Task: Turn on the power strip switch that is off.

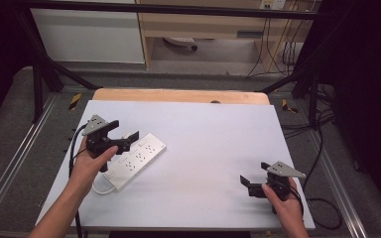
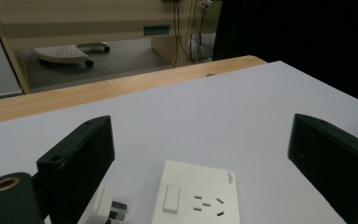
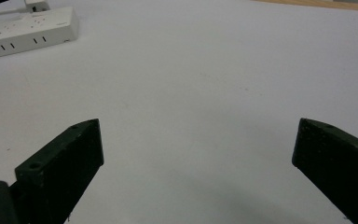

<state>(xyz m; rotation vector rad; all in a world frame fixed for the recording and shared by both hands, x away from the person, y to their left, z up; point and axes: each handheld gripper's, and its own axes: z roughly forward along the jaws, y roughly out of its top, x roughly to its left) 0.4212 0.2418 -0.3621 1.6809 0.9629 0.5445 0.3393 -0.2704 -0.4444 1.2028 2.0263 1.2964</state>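
Note:
A white power strip (image 1: 138, 158) lies at an angle on the left half of the white table top (image 1: 213, 144), its cord looping off the near end. My left gripper (image 1: 128, 140) hovers open over the strip's far part. In the left gripper view its jaws stand wide apart around the strip's end (image 2: 198, 198) with a switch and a socket, and a white plug (image 2: 103, 210) with metal prongs lies by the left jaw. My right gripper (image 1: 254, 176) is open near the front right of the table, with nothing between its jaws (image 3: 198, 149). The strip (image 3: 28, 30) shows far off in the right gripper view.
A wooden strip (image 1: 181, 95) borders the table's far edge. Black frame bars and cables (image 1: 322, 148) run along the right side. Beyond the table stand a wooden cabinet (image 1: 198, 25) and a white wheeled base (image 2: 63, 52) on the floor.

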